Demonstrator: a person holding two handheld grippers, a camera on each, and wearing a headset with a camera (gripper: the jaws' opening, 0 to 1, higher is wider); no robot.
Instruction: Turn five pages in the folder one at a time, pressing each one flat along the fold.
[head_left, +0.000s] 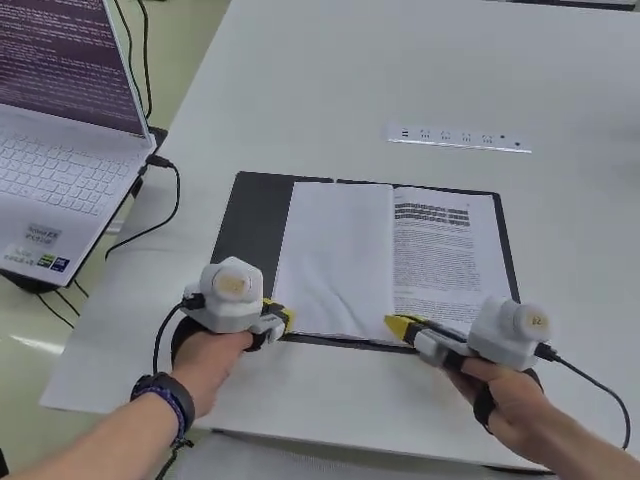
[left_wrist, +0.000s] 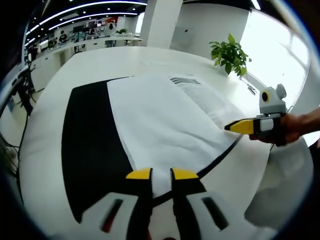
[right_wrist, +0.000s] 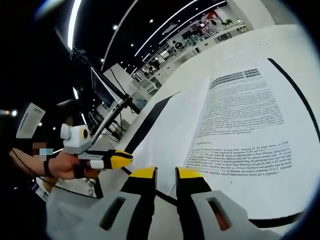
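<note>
Folder (head_left: 250, 215): open at the centre of the head view on the white table (head_left: 330, 90); black cover bare at the left and along the bottom edge.
Pages: blank page (head_left: 335, 255) lying left of the fold (head_left: 392, 260), printed page (head_left: 450, 260) right of it; both appear flat.
Step in hand: judged to fall between turns. One leaf lies over on the left and the printed one is not yet lifted. Number of pages already turned cannot be told.
Next move: calls for catching a single sheet at the printed page's lower edge, carrying it over the fold, then pressing it down along the fold.
Left gripper (head_left: 283, 320): lower left of centre in the head view, at the blank page's bottom corner. Jaws parted by a narrow gap, nothing clamped. Contact with the paper cannot be told.
Right gripper (head_left: 398, 325): lower centre, tips pointing at the foot of the fold. Jaws likewise narrowly parted, holding nothing.
Surroundings: laptop (head_left: 60, 150) at upper left; socket strip (head_left: 458, 138) at upper right, well apart from the folder.
</note>
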